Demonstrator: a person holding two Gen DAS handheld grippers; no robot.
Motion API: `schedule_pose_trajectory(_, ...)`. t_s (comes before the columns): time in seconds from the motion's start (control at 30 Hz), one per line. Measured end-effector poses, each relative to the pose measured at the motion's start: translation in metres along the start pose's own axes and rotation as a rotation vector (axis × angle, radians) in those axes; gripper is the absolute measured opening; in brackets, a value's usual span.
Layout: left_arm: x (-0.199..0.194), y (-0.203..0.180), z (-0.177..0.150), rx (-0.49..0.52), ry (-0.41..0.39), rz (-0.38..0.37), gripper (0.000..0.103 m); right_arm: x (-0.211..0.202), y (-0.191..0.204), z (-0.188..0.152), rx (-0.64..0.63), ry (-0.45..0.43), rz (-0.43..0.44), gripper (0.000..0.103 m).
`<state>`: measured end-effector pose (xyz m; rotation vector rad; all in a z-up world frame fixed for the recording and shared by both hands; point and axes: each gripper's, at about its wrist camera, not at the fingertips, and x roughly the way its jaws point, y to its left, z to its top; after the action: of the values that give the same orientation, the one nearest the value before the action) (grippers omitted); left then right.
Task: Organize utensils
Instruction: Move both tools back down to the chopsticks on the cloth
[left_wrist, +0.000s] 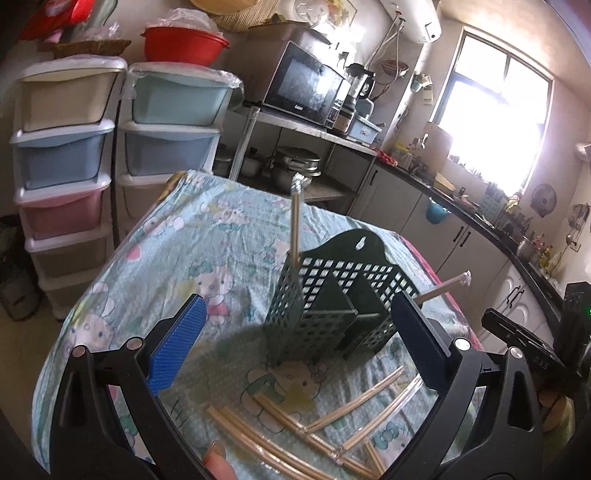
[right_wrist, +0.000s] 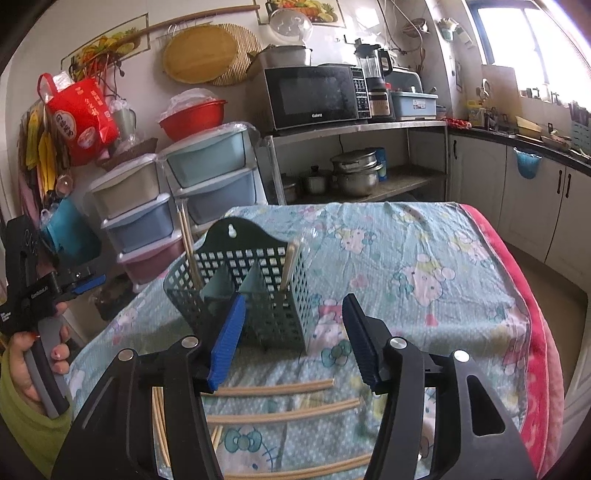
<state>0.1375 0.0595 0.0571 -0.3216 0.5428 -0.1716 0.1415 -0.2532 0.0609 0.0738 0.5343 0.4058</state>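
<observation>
Kitchen setting, table draped in a cartoon-print tablecloth (left_wrist: 221, 236), stacked plastic drawers (left_wrist: 62, 155) far left and a microwave (right_wrist: 314, 96) on a metal rack behind.

Left wrist view: left gripper (left_wrist: 295, 343) is spread wide, nothing between its blue pads. Straight ahead between the fingers stands the green utensil holder (left_wrist: 332, 295), upright, hanging tab on top. One wrapped chopstick pair (left_wrist: 295, 221) stands in the holder's left compartment, long axis near vertical, tip up. Another wrapped pair (left_wrist: 443, 286) pokes out past the holder's right side, tilted up to the right; its lower end is hidden behind the right finger. Loose chopsticks (left_wrist: 314, 417) lie flat on the cloth below the fingers, crossing at mixed angles, some cut off by the frame edge and gripper body.

Right wrist view: right gripper (right_wrist: 295, 339) is also wide apart and empty. Holder sits ahead, slightly toward the left finger, whose pad overlaps its base. Two pairs stand in it, one leaning left, one in the right compartment near vertical. Below the fingers chopsticks lie with long axes left-to-right, ends hidden behind the gripper arms. Wrapping is hard to make out here. Left gripper shows at far left edge, held in a hand (right_wrist: 26, 354).
</observation>
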Motion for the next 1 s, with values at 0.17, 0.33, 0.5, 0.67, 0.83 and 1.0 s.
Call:
schedule_pose_trajectory(0.17, 0.0, 0.013, -0.011, -0.012, 0.03, 0.024, 0.092, 0.005, 0.004, -0.012, -0.01, 0.031, -0.006, 0.053)
schedule_pose_trajectory(0.33, 0.004, 0.024, -0.024, -0.016, 0.068, 0.045, 0.092, 0.011, 0.005, -0.024, -0.011, 0.069, -0.013, 0.053)
schedule_pose_trajectory(0.5, 0.013, 0.028, -0.04, 0.002, 0.115, 0.058, 0.086, 0.018, 0.003, -0.038, -0.005, 0.111, -0.017, 0.053)
schedule_pose_trajectory(0.67, 0.026, 0.027, -0.054, 0.024, 0.167, 0.061, 0.08, 0.023, -0.001, -0.048, 0.007, 0.145, -0.023, 0.053)
schedule_pose_trajectory(0.83, 0.037, 0.023, -0.064, 0.056, 0.211, 0.059, 0.079, 0.027, -0.004, -0.06, 0.01, 0.183, -0.031, 0.053)
schedule_pose_trajectory(1.0, 0.051, 0.02, -0.072, 0.081, 0.254, 0.058, 0.069, 0.036, -0.011, -0.07, 0.023, 0.229, -0.042, 0.053)
